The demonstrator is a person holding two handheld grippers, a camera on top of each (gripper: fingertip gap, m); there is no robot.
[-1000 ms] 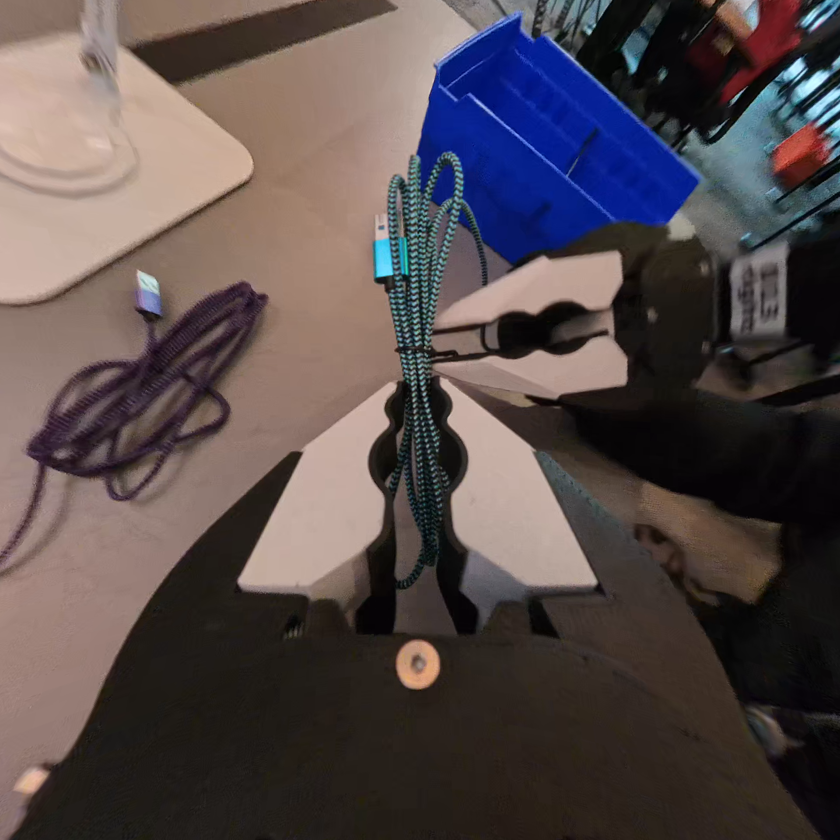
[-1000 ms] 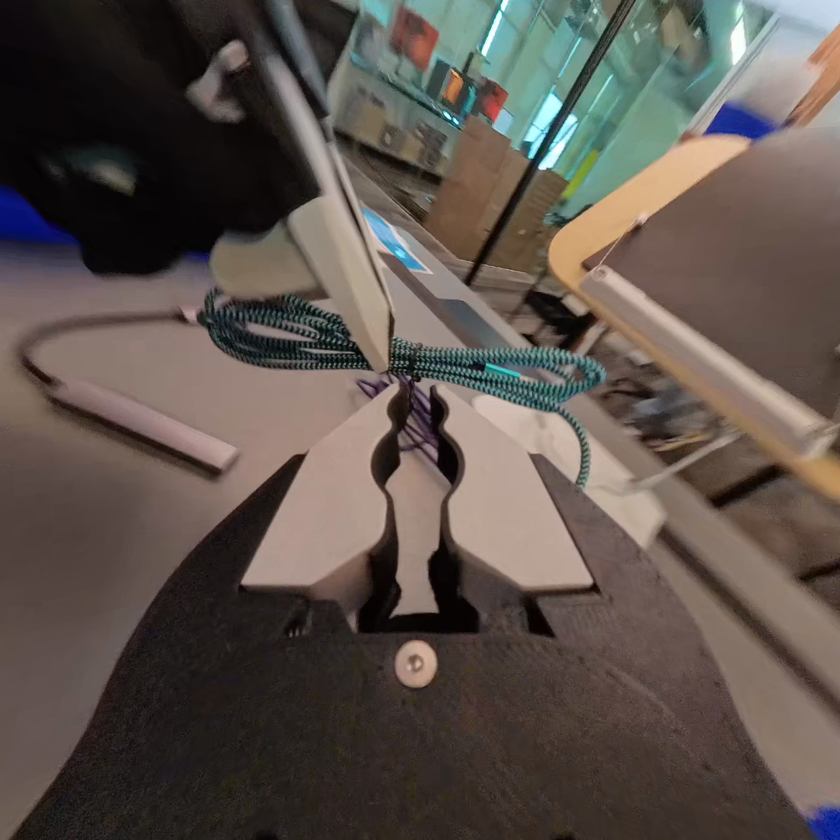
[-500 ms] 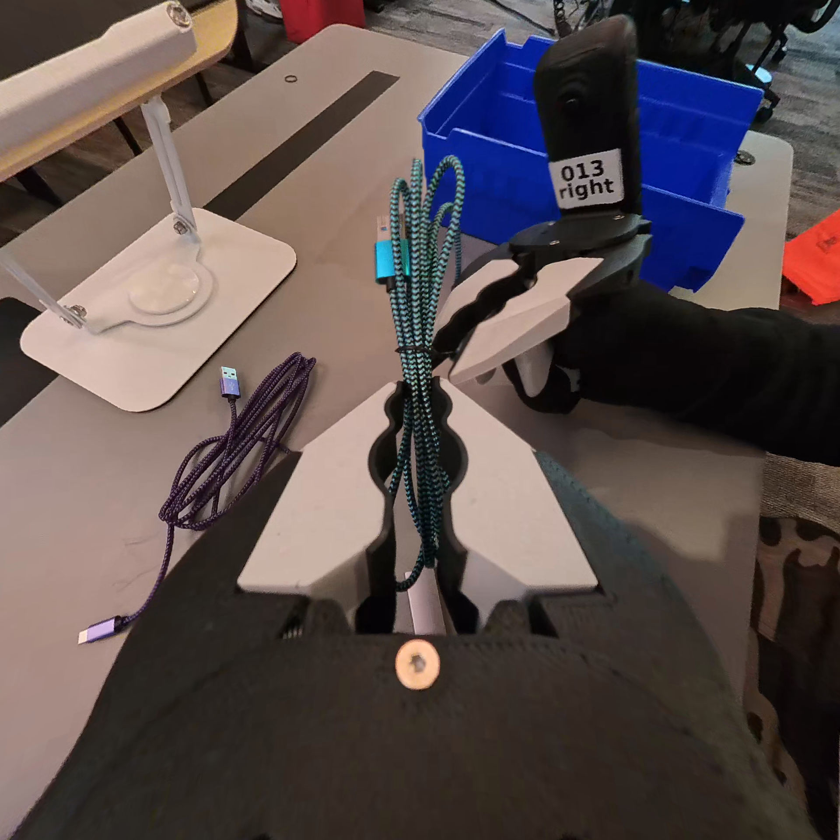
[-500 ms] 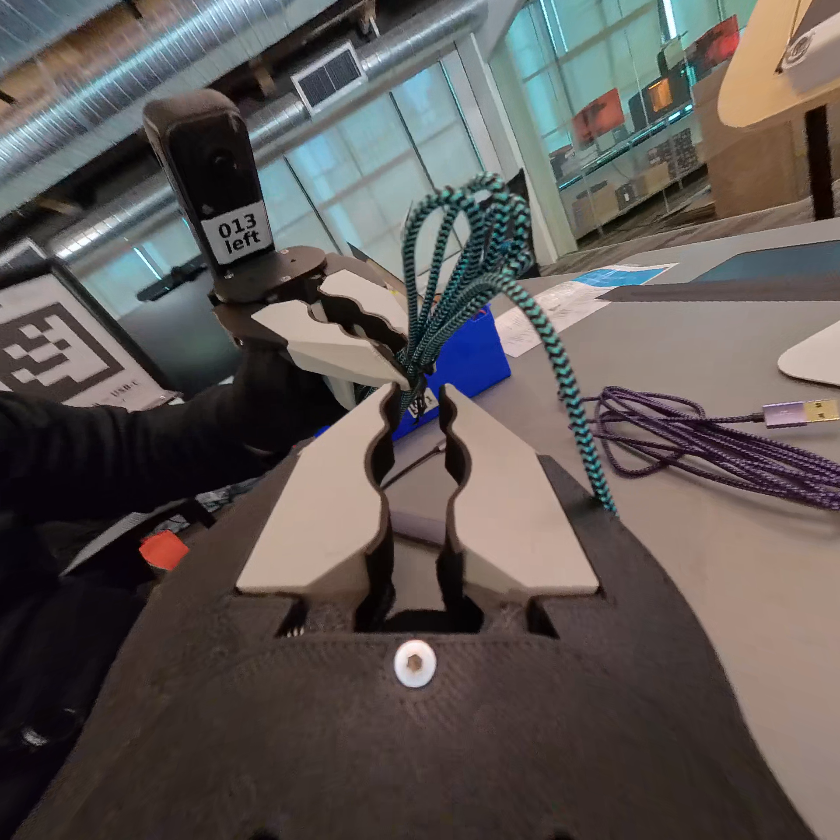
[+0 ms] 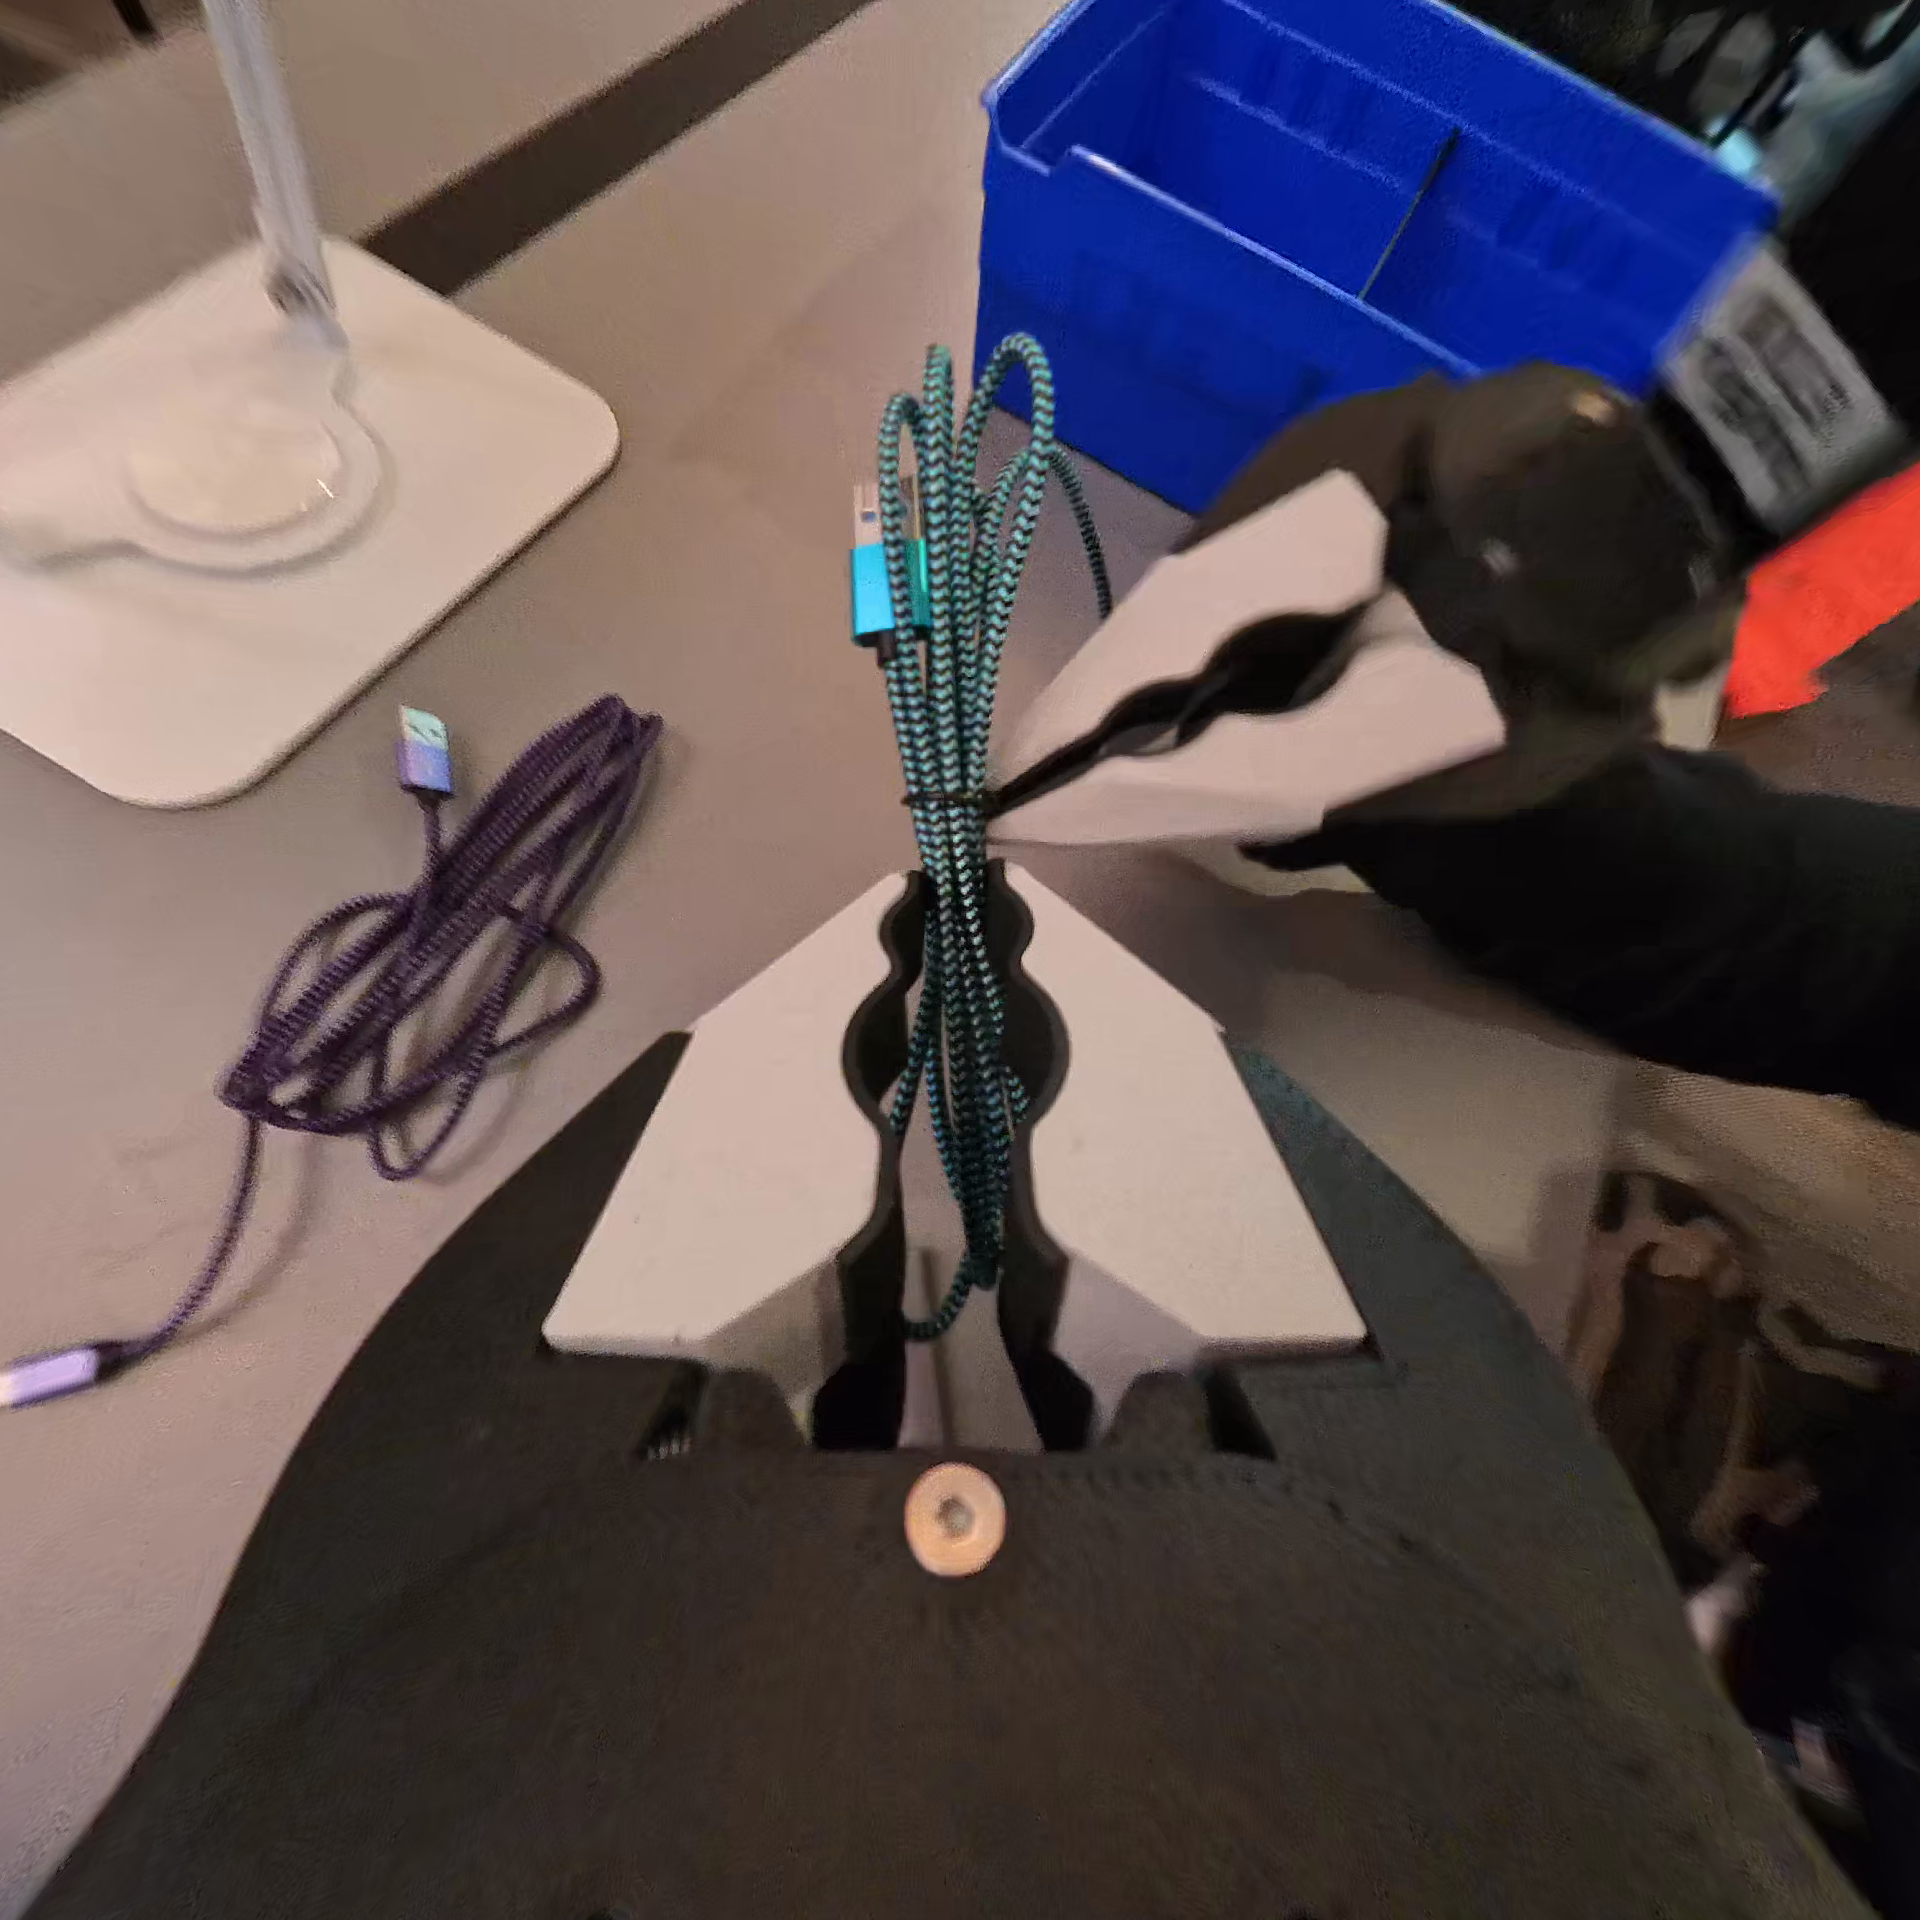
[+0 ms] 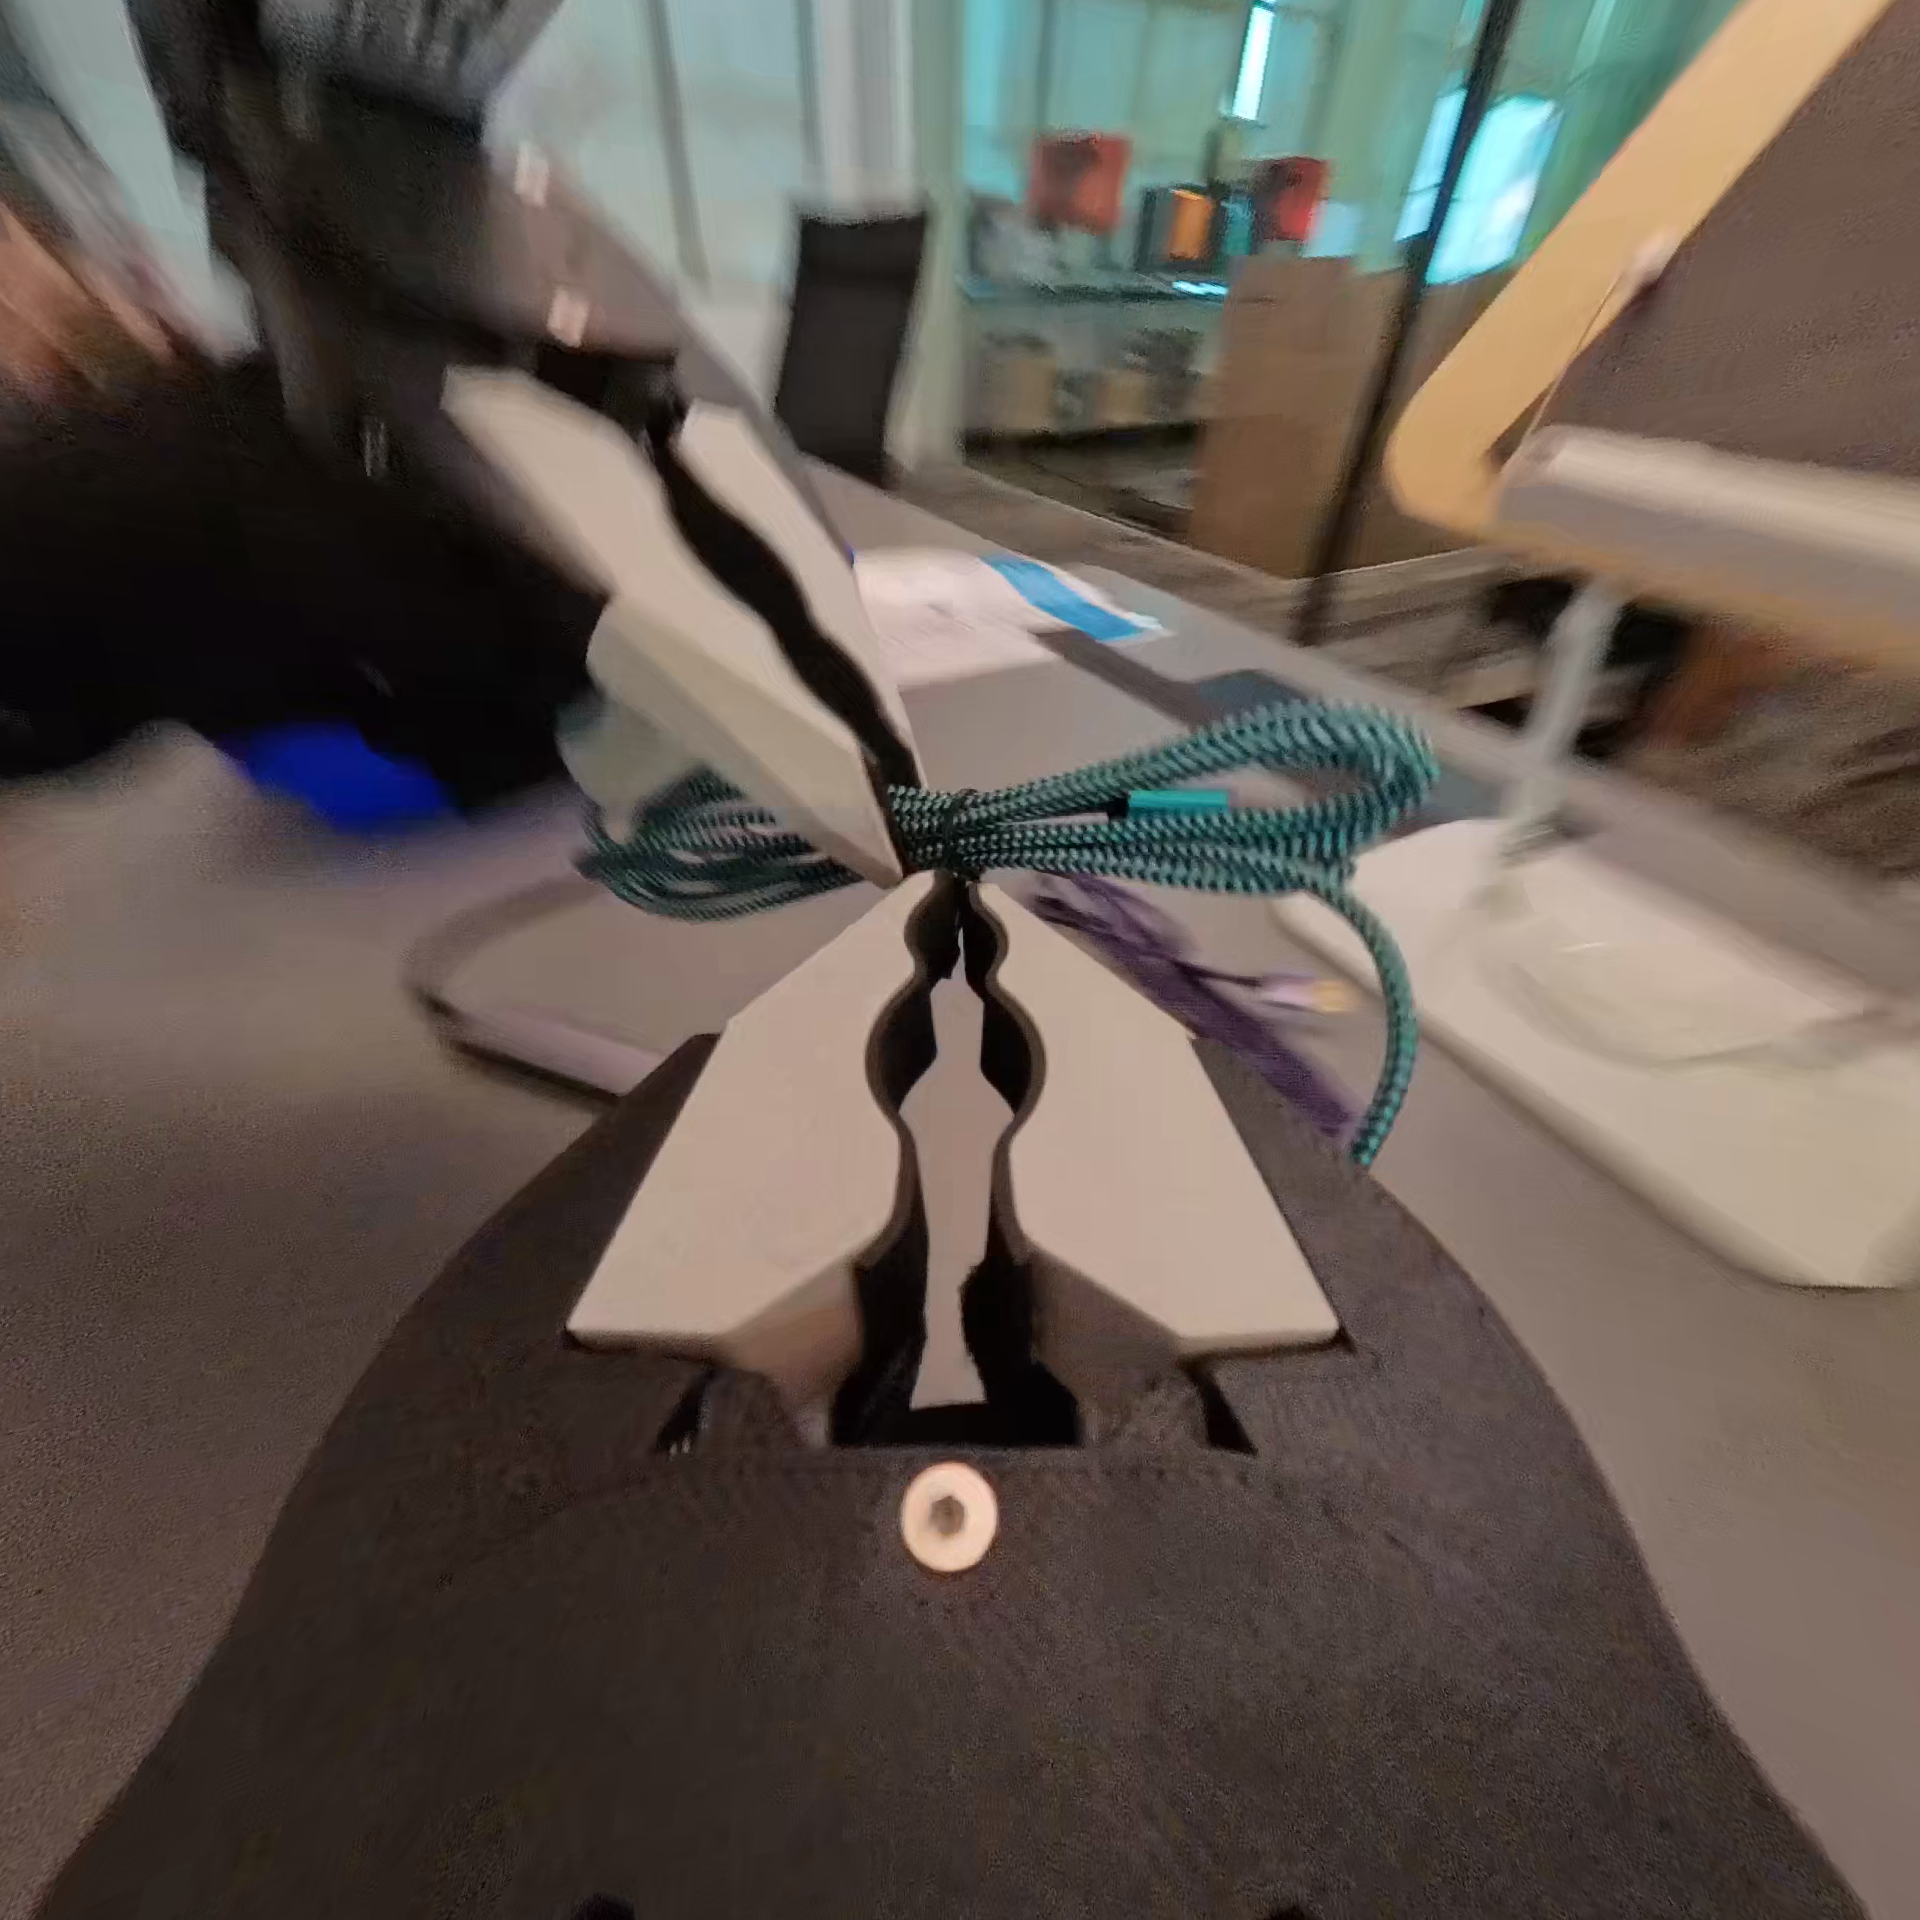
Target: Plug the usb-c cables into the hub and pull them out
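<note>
A: Widest first: the grey desk (image 5: 727, 343) spreads out ahead of the left tool (image 5: 954, 883), with a blue bin (image 5: 1195, 343) beyond its tips to the right and a white stand base (image 5: 260, 540) off to the left.

B: And lying loose on the desk to the left of that tool, the purple cable (image 5: 436, 956), both its plugs free. I can't pick out a hub with any certainty; a grey bar shows past the right tool, too blurred to name.

A: Now the action. The left tool is clamped on the teal braided cable bundle (image 5: 951, 727), strands running up the channel between its fingers and fanning out past the tips.

B: The right tool (image 6: 951, 914) comes in from the side, tips nipped together right at the thin black tie (image 5: 940, 798) that binds the bundle, just beyond the left tool's tips. It looks pinched on that tie, though blur makes the contact hard to confirm.

A: So the step, I'd judge, is freeing the coil before any plugging. How to do it well?

B: Keep the left tool firm below the tie so the bundle can't slide. Pull the tie away from the strands, not along them, so no loop gets dragged with it.

A: Smallest detail: the teal plug (image 5: 873, 592) sits near the top of the loops, left of the strands.

B: Keep that clear of the tips.
</note>
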